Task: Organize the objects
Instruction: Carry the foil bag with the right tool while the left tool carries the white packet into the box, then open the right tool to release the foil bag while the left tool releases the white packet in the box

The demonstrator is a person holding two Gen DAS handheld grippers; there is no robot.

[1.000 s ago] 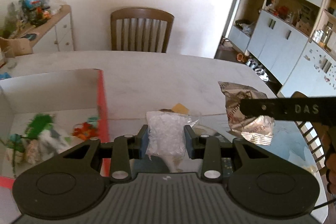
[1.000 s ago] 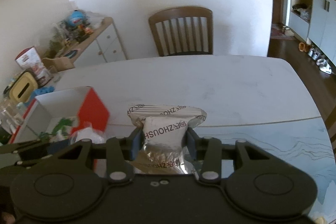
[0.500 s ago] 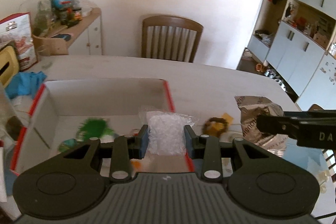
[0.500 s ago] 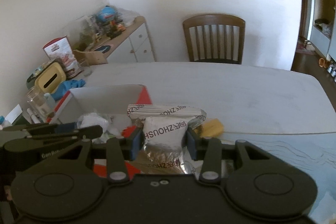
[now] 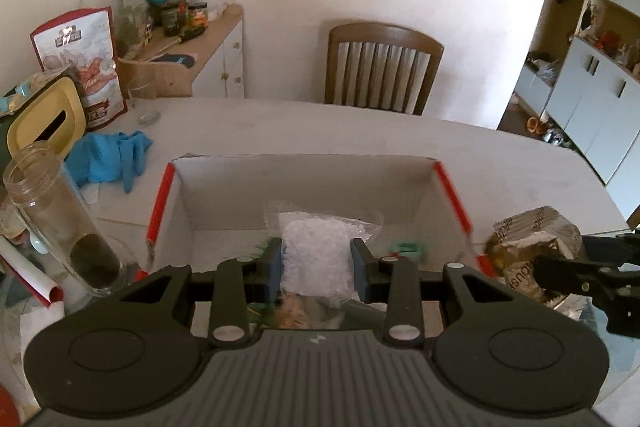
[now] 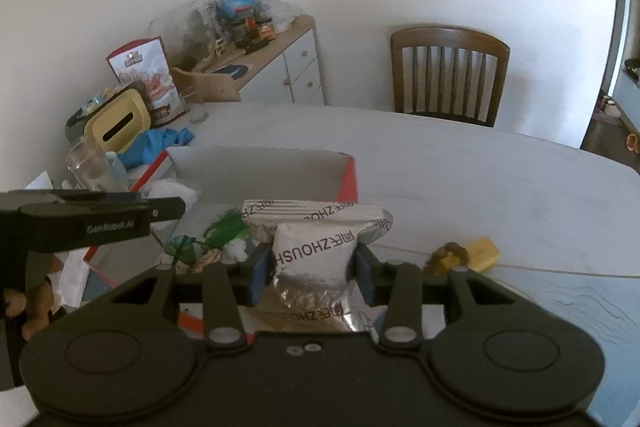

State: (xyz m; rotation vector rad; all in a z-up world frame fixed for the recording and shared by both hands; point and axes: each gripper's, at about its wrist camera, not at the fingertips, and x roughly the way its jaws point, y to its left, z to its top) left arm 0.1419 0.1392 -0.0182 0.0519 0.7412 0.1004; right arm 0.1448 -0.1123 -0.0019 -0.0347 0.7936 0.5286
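Observation:
My left gripper [image 5: 316, 263] is shut on a clear bag of white granules [image 5: 314, 251] and holds it above the open white box with red edges [image 5: 304, 179]. My right gripper [image 6: 314, 267] is shut on a silver foil packet [image 6: 314, 251] printed with dark letters, held over the box's right edge [image 6: 348, 183]. The foil packet also shows at the right of the left wrist view [image 5: 528, 251]. The left gripper's body shows at the left of the right wrist view [image 6: 80, 219]. Green and mixed small items [image 6: 224, 231] lie inside the box.
A glass jar [image 5: 60, 223], blue gloves [image 5: 108, 155], a yellow container [image 5: 44, 119] and a snack bag [image 5: 80, 63] stand left of the box. A yellow block and a brown item [image 6: 464, 253] lie on the table to the right. A wooden chair [image 5: 380, 67] stands at the far side.
Both grippers have moved left with their loads. The left one now holds the bag over the box's middle; the right one has come over the box's right edge.

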